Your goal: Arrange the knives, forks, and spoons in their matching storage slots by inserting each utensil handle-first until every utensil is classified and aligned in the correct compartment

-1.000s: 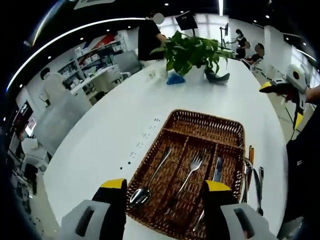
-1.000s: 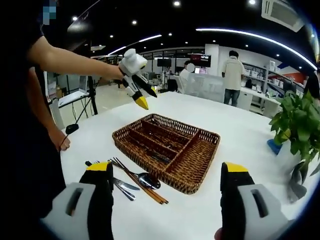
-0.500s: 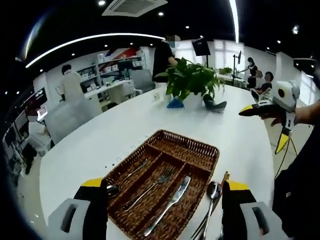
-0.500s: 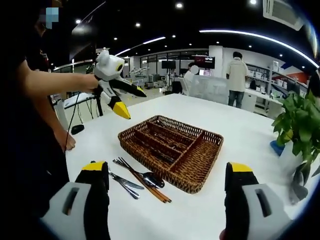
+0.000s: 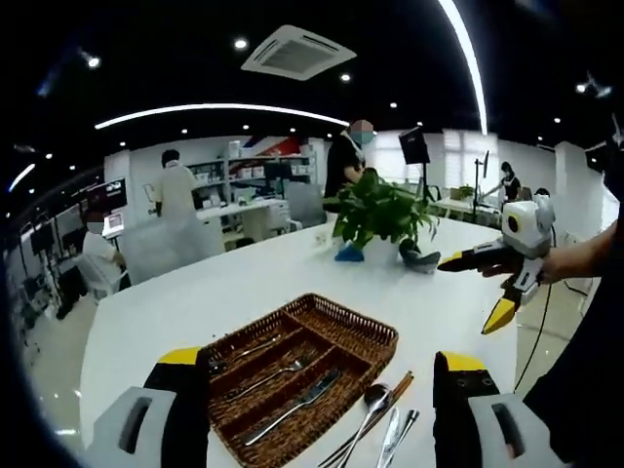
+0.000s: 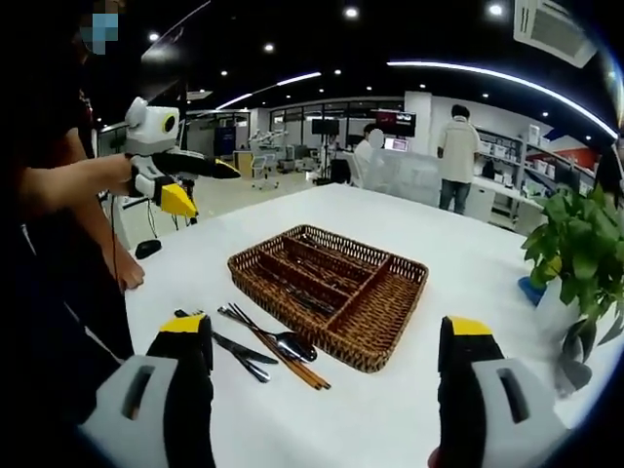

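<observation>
Several loose utensils (image 6: 263,348) beside basket (image 6: 390,322), perhaps chopsticks

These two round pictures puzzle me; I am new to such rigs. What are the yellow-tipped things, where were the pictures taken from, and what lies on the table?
A person holds a gripper in each hand, each carrying a fisheye camera. The left gripper and right gripper are both open, fingers apart, holding nothing. On the white table sits a wicker cutlery tray with utensils already in its slots. Beside it lie loose utensils: a spoon, chopsticks and a knife. A potted plant stands farther off.
</observation>
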